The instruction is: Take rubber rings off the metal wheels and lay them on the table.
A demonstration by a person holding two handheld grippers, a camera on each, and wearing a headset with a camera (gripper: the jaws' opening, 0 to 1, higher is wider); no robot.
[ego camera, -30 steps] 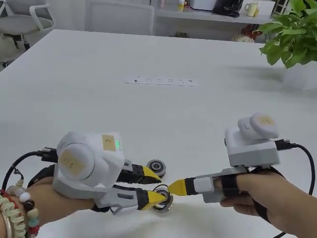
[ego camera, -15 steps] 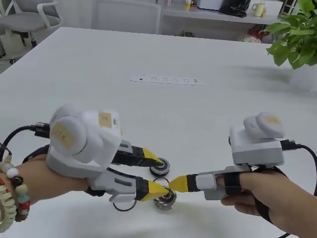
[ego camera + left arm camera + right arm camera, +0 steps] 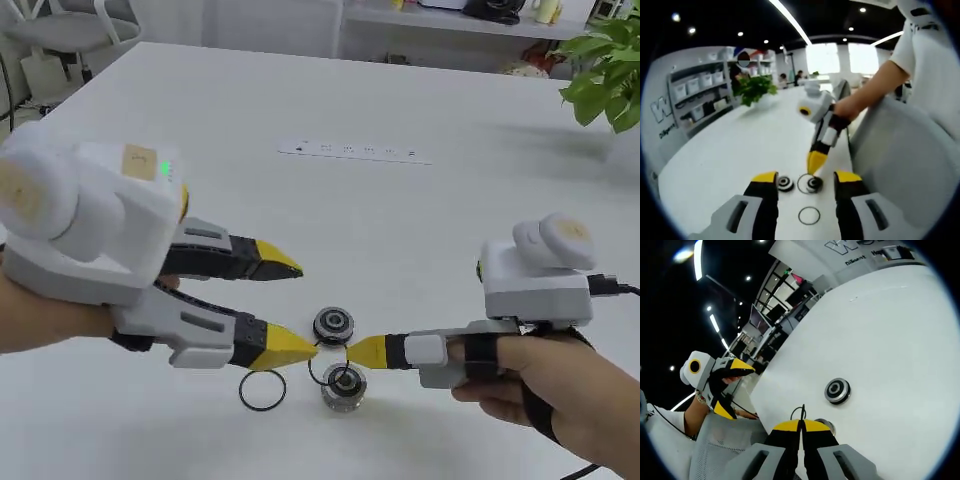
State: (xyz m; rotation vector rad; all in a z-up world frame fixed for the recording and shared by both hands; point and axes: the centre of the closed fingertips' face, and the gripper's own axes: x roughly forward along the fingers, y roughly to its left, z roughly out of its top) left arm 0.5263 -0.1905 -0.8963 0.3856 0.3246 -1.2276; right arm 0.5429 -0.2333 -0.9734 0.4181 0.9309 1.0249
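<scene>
We see the left gripper [image 3: 283, 306] with its fingers spread wide, holding nothing, over the tabletop [image 3: 420, 220]. The right gripper [image 3: 352, 352] has its fingers pressed together, pinching the edge of a thin black rubber ring [image 3: 798, 184] that loops loosely around the near wheel [image 3: 343, 386]. The far wheel [image 3: 333, 324] stands just beside it. A loose ring [image 3: 262, 389] lies flat on the tabletop near both wheels.

I count two metal wheels, a far wheel [image 3: 333, 324] and a near wheel [image 3: 344, 390]; two black rubber rings, a loose ring [image 3: 241, 390] and a ring by the near wheel [image 3: 798, 184]; two grippers, left gripper [image 3: 307, 308] and right gripper [image 3: 352, 350]; one power strip [image 3: 354, 152]; one potted plant [image 3: 605, 75]
</scene>
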